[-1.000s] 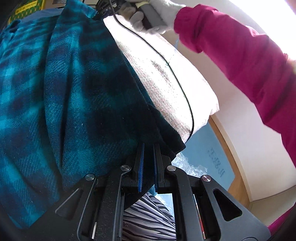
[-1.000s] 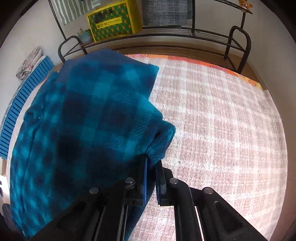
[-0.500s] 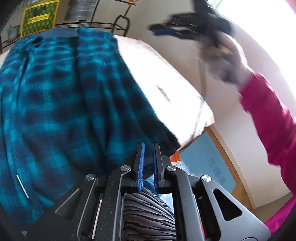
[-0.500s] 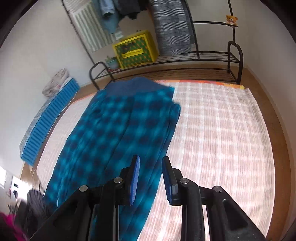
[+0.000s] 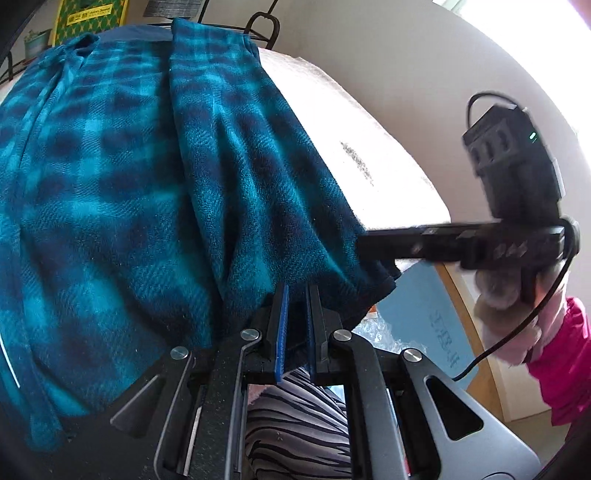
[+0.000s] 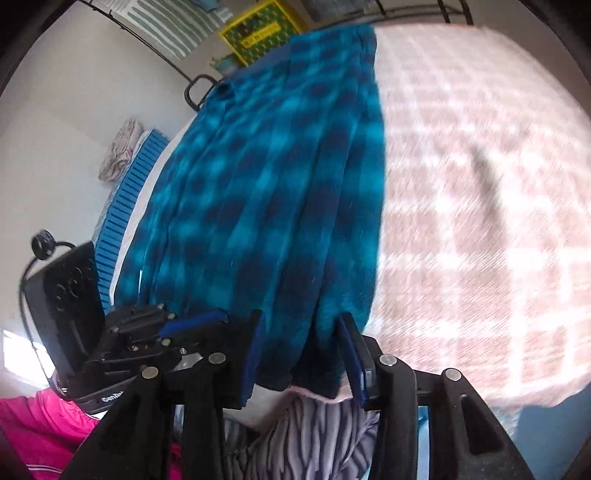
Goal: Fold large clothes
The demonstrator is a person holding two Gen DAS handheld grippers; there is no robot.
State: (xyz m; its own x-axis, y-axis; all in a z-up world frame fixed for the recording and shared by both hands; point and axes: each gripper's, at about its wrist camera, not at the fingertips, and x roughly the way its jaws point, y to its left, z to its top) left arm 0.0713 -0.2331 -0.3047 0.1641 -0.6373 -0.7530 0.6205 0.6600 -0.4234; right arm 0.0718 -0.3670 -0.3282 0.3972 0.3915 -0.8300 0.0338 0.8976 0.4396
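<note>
Premises: a lived-in room of a home, most likely a bedroom. A bed point(image 6: 480, 184) with a pink-and-white checked cover fills the right of the right wrist view; a teal plaid fleece garment point(image 6: 266, 192) lies spread along it. At the top of the frame stands a black metal rack point(image 6: 195, 88) holding a yellow-and-green patterned box point(image 6: 258, 29), with striped cloth hanging above it. At the left, a blue ribbed mat point(image 6: 125, 206) rests against the plain white wall, with a bundle of printed fabric point(image 6: 118, 155) on it. Wooden floor trim point(image 5: 469, 314) shows at lower right in the left wrist view.
</note>
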